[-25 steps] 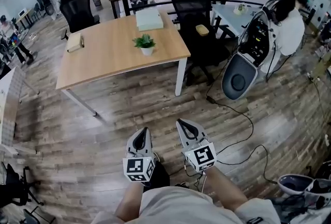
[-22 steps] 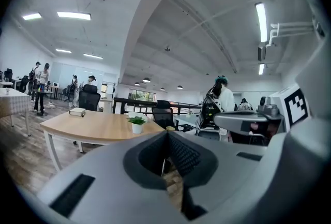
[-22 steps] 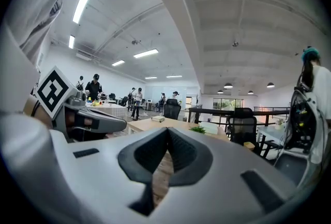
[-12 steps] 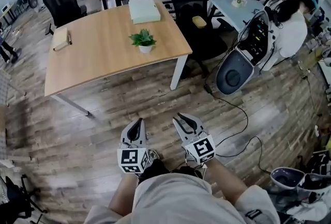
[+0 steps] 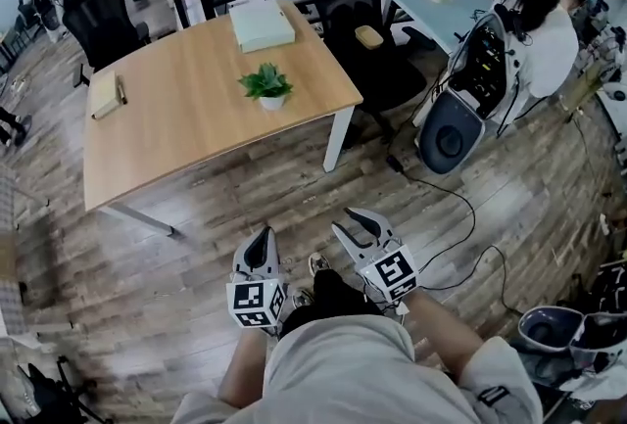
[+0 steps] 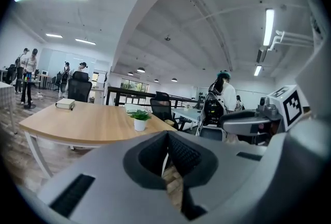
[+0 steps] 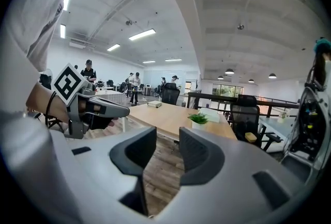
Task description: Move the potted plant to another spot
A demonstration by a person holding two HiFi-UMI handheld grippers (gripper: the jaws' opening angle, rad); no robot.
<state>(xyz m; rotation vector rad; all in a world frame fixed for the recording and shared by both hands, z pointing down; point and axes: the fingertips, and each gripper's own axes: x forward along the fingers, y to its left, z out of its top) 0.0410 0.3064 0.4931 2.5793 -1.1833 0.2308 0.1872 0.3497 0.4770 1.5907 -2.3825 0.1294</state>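
Note:
The potted plant [image 5: 266, 84], green leaves in a small white pot, stands upright near the right end of the wooden table [image 5: 186, 128]. It shows small and far off in the left gripper view [image 6: 139, 118] and the right gripper view [image 7: 198, 120]. Both grippers hang over the wood floor, well short of the table. My left gripper [image 5: 260, 244] is shut, its pads meeting with nothing between them [image 6: 168, 133]. My right gripper [image 5: 361, 221] has just been opening; a narrow gap with only floor behind it shows between its pads [image 7: 167, 135].
A book [image 5: 103, 94] lies at the table's left end and a white box [image 5: 261, 23] at its far edge. Black office chairs [image 5: 358, 30] stand behind the table. A person [image 5: 544, 50] works at a white machine [image 5: 470, 99] on the right. Cables [image 5: 460, 246] trail over the floor.
Both grippers and the view have advanced toward the table, which now sits lower and nearer. The right gripper's jaws have parted; the left stays shut.

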